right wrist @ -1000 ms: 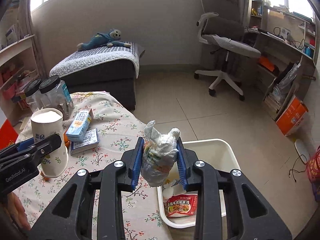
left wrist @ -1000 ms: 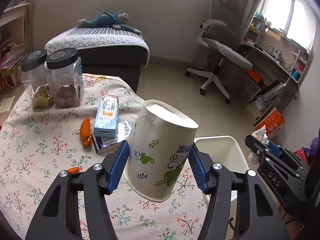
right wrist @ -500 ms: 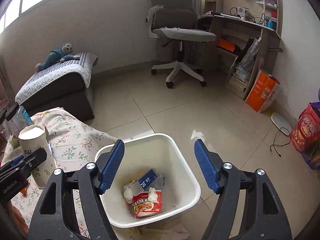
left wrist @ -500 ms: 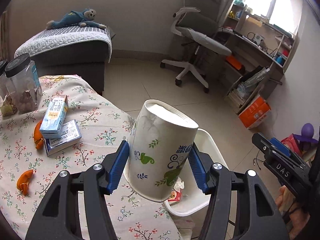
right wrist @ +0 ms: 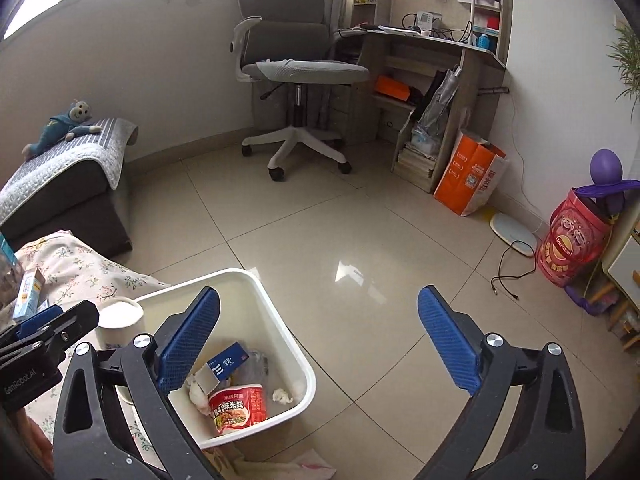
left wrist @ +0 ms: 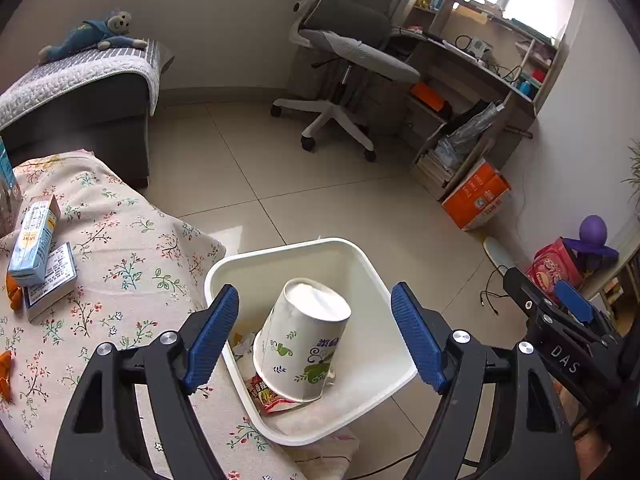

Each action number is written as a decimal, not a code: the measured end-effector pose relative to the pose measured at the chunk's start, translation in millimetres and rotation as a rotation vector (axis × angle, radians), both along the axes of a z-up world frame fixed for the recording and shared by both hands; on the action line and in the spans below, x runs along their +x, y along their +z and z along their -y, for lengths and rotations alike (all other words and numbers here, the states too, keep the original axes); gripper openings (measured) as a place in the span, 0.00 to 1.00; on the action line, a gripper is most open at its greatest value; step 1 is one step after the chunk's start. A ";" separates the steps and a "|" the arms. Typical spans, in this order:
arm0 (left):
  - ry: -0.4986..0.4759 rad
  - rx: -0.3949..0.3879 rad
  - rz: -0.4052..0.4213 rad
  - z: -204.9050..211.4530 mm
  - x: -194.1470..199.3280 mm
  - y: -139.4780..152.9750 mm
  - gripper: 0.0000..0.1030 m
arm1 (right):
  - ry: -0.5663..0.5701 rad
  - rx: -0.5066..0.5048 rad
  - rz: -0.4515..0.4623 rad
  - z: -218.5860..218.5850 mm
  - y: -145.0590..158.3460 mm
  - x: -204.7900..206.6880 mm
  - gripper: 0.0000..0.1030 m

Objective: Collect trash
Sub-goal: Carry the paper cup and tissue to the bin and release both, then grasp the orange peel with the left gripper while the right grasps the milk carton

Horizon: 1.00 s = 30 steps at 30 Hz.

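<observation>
My left gripper is open and empty above the white trash bin. The white paper cup with green and blue print sits upside down inside the bin, free of the fingers. My right gripper is open and empty, over the bin's right side and the floor. The bin holds a red noodle cup, a blue box and crumpled tissues. The paper cup shows at the bin's left in the right wrist view.
The floral-cloth table lies left of the bin, with a blue carton on a booklet and orange peel pieces. A grey office chair, desk shelves and an orange bag stand beyond on the tiled floor.
My left gripper moved right over the bin, opened and let go of the paper cup, which now lies in the bin. My right gripper dropped the crumpled wrapper earlier and stays open.
</observation>
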State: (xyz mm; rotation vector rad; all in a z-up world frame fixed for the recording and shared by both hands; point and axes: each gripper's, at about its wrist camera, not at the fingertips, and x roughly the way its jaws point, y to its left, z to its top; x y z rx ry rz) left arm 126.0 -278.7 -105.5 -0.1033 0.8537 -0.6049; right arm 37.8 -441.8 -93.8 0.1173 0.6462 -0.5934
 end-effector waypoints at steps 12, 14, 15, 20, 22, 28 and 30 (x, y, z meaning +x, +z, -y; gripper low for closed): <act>0.153 0.132 0.115 -44.1 -8.4 6.1 0.88 | 0.076 -0.064 -0.002 -45.9 5.8 12.3 0.93; 0.179 0.136 0.107 -58.2 -5.6 6.7 0.88 | 0.101 -0.069 -0.007 -58.0 6.3 17.2 0.93; 0.192 0.140 0.102 -65.3 -4.1 6.6 0.88 | 0.114 -0.071 -0.010 -64.8 6.3 19.3 0.93; 0.248 0.169 0.088 -99.8 -1.6 4.3 0.89 | 0.186 -0.086 -0.033 -98.9 5.9 30.8 0.93; 0.264 0.188 0.078 -114.2 -0.6 1.9 0.89 | 0.216 -0.083 -0.048 -113.2 4.1 36.4 0.93; 0.318 0.253 0.012 -167.1 6.8 -20.0 0.89 | 0.304 -0.084 -0.080 -155.9 0.6 53.1 0.93; 0.334 0.284 -0.003 -185.8 9.6 -27.3 0.89 | 0.329 -0.081 -0.088 -168.0 -0.5 57.5 0.93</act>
